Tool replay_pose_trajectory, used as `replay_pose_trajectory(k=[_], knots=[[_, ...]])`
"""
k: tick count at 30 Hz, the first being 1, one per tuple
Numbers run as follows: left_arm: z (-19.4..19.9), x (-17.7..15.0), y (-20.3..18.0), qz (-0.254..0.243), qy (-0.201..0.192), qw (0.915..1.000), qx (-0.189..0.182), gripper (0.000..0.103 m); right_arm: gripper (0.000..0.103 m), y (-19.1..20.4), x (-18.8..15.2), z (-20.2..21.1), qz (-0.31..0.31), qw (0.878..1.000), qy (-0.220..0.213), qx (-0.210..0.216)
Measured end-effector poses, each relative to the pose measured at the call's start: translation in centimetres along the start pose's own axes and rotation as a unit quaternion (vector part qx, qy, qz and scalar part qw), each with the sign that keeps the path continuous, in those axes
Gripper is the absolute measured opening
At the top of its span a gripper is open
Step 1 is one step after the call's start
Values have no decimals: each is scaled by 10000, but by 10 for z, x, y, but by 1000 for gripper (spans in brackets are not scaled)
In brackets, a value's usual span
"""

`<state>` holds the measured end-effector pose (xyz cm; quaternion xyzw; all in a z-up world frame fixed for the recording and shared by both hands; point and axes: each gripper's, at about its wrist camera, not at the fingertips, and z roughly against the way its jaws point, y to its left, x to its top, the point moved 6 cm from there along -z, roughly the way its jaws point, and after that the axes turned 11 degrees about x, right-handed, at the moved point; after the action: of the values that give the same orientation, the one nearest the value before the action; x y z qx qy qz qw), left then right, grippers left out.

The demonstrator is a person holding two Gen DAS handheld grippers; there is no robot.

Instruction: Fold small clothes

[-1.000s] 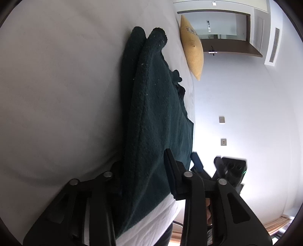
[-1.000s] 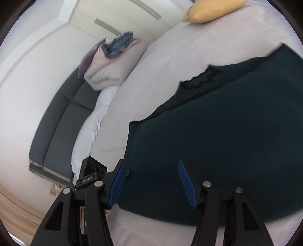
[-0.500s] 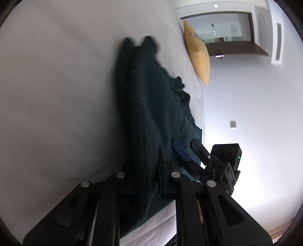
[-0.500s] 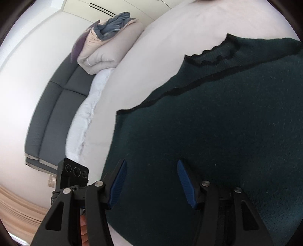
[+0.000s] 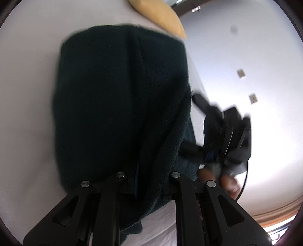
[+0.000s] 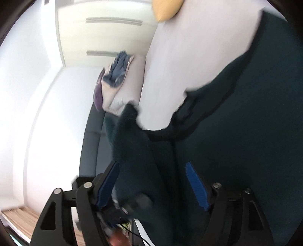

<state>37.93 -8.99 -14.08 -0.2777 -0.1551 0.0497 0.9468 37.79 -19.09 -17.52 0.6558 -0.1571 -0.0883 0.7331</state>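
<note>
Draped over the white bed (image 5: 28, 113), the dark green garment (image 5: 117, 98) is pinched at its hem by the left gripper (image 5: 146, 186); the right gripper (image 6: 151, 181) is opening around a raised fold, unpressed. Soft, light, limp knit is judged; edges and corners are best gripped.

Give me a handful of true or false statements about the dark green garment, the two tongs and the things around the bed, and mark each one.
1. The left tongs are clamped on the dark green garment. True.
2. The right tongs are shut tight on the garment. False: their jaws stand apart and are opening, with cloth hanging between the blue pads.
3. A yellow pillow lies on the white bed sheet beyond the garment. True.
4. The garment is bright red. False: it is dark green.
5. A pile of bedding sits on a dark sofa beside the bed. True.
</note>
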Motion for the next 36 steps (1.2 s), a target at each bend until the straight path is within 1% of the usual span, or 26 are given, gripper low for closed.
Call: replay_pose_trajectory(k=[2,4,7,9,10,11,12,13,14,16,18,19,20,22,24,27,29,30,31,32,34,35,36], knots=[[-16,-10,-9,-221,33,9994,264,13,74,-8,5,9,-127,9999,72,-16],[-21,-15,-14,-430,-86,9975,558,13,74,-6,6,11,-53,9999,117,-115],[-19,-16,-21,-695,-182,9941,817,14,76,2,6,6,117,9994,197,-267],[-19,-21,-26,-857,-185,9923,878,19,76,5,8,0,268,9979,263,-520],[-15,-23,-29,-875,-195,9928,796,21,76,6,9,-3,316,9971,312,-612],[-11,-24,-32,-870,-206,9937,671,29,76,8,8,-8,390,9956,394,-758],[-5,-27,-34,-870,-220,9946,518,49,76,8,8,-10,439,9944,446,-857],[3,-30,-37,-879,-252,9953,334,63,75,8,6,-13,516,9923,527,-998],[13,-34,-38,-898,-317,9952,212,77,72,7,5,-15,574,9901,599,-1134],[34,-42,-36,-972,-450,9942,31,77,67,1,4,-18,563,9870,699,-1332],[50,-45,-26,-911,-495,9945,-168,77,61,-6,5,-13,480,9860,712,-1428],[55,-40,-20,-853,-573,9945,-186,77,57,-8,8,-12,452,9860,701,-1443],[58,-39,-10,-791,-668,9946,-121,77,56,-9,7,-10,440,9860,687,-1454],[54,-26,4,-568,-679,9961,-1,77,55,-9,6,-9,524,9838,704,-1565],[51,-24,18,-415,-691,9967,-41,76,55,-8,3,-12,643,9800,794,-1705],[50,-22,22,-617,-845,9945,11,76,55,-8,-11,-14,917,9695,1042,-2018],[47,-26,22,-671,-884,9938,57,76,54,-8,-17,-14,1074,9654,1070,-2120],[41,-16,14,-662,-899,9937,57,76,52,-8,-18,-14,1148,9636,1039,-2178],[42,-15,13,-647,-925,9936,38,76,45,-8,-19,-14,1215,9611,1029,-2256],[38,-12,18,-640,-941,9935,12,76,32,-9,-18,-14,1301,9568,1031,-2389],[38,-10,13,-654,-972,9931,-75,76,18,-9,-17,-12,1397,9508,1028,-2569],[39,-16,12,-665,-991,9928,-74,76,17,-8,-15,-10,1402,9508,1004,-2573],[39,-15,9,-681,-1015,9925,-64,76,16,-5,-14,-8,1450,9505,968,-2572]])
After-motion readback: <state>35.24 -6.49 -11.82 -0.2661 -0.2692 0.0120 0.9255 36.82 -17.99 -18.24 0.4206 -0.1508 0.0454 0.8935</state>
